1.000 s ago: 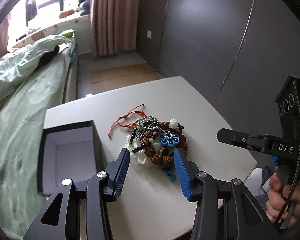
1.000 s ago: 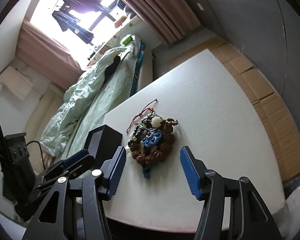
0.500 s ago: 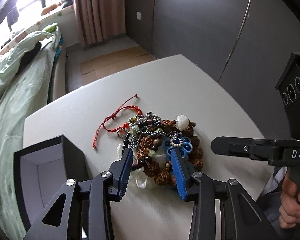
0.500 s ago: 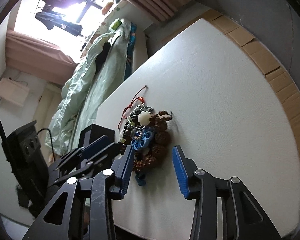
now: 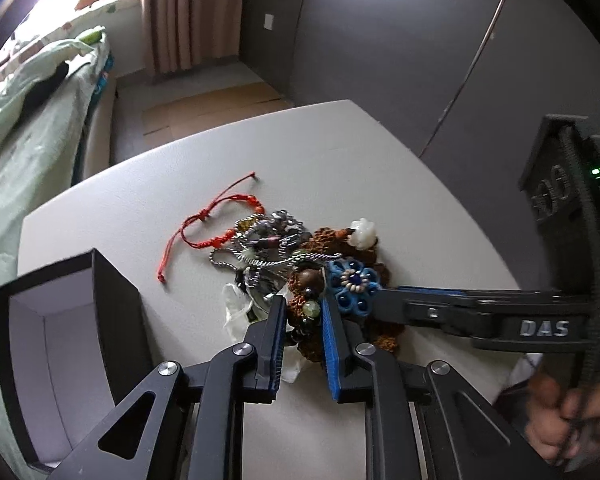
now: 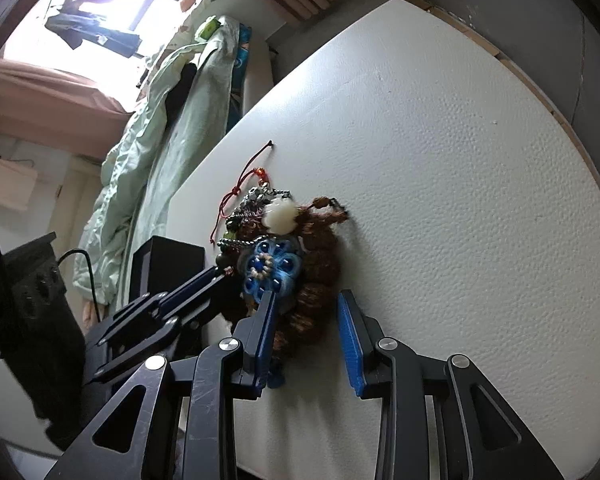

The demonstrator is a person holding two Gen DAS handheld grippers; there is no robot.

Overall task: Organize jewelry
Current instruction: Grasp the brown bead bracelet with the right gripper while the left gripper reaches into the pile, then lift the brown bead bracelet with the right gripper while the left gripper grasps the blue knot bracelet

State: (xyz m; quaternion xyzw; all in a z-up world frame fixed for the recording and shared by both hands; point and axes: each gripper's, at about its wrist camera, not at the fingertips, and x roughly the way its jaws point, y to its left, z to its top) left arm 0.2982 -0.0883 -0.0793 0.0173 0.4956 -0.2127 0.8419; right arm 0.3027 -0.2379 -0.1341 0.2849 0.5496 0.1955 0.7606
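Nothing sorted yet: the jewelry heap (image 5: 300, 264) lies tangled mid-table (image 5: 380, 168), and the black box (image 5: 60, 340) beside it looks empty. Your left tongs (image 5: 302, 312) are closing around dark beads, apparently gripping them; your right tongs (image 6: 306, 312) are closing astride the brown bracelet, pads not yet pressing.

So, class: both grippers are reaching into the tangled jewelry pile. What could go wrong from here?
1. The left gripper is closing on beads knotted with the silver chain and red cord, so a lift may drag the whole pile.
2. The right gripper, also closing, straddles the brown bead strand; opposing pulls could snap something.
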